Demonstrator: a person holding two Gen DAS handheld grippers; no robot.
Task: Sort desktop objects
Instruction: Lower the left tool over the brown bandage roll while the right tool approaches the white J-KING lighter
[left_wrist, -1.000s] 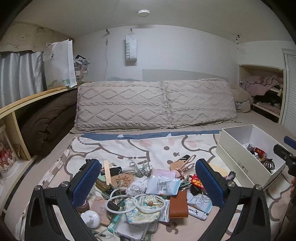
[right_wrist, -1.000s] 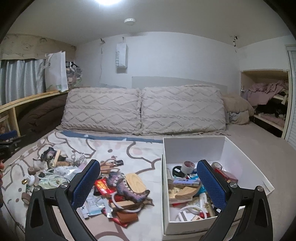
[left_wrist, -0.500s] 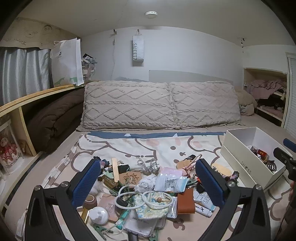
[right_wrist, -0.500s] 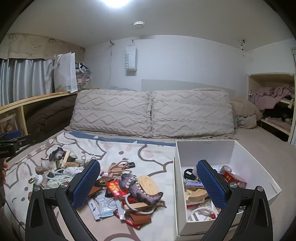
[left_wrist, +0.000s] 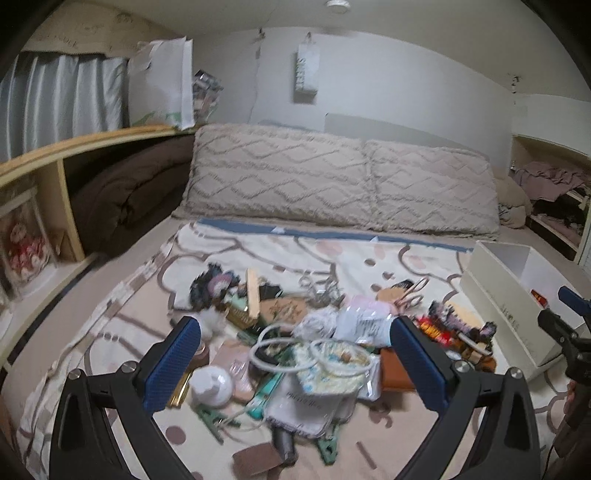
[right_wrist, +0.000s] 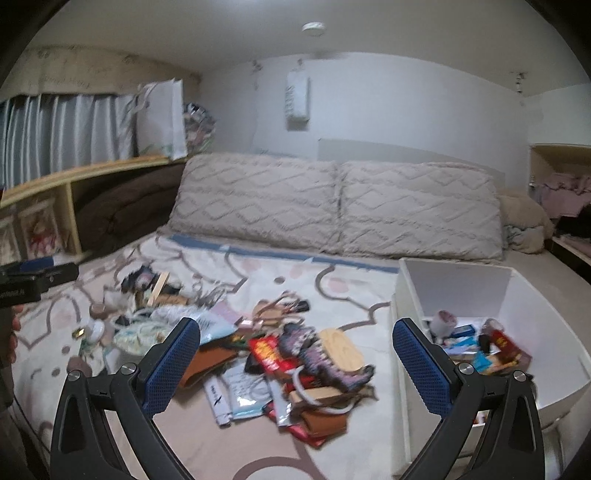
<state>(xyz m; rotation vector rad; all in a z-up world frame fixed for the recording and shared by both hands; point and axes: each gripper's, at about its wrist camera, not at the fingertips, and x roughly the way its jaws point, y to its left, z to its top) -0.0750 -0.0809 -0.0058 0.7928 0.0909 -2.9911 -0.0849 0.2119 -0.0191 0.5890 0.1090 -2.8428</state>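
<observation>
A heap of small objects lies on the patterned bedsheet (left_wrist: 295, 251). In the left wrist view I see a white cable loop (left_wrist: 280, 347), a white round bottle (left_wrist: 211, 382), a brown wallet (left_wrist: 397, 373) and plastic packets (left_wrist: 364, 321). My left gripper (left_wrist: 295, 363) is open and empty above the heap's near side. In the right wrist view a purple dinosaur toy (right_wrist: 325, 360), a red packet (right_wrist: 267, 352) and a wooden oval (right_wrist: 341, 345) lie left of a white box (right_wrist: 458, 280) that holds several items. My right gripper (right_wrist: 295, 363) is open and empty above them.
Two beige pillows (left_wrist: 343, 181) stand at the bed's head. A wooden shelf (left_wrist: 55, 162) with a brown blanket (left_wrist: 125, 192) runs along the left. The white box (left_wrist: 495, 295) sits at the right of the left wrist view, where the other gripper (left_wrist: 569, 325) shows.
Both views have shifted left and dipped toward the heap. The box has slid to the right in both views. Both grippers stay open and empty.
</observation>
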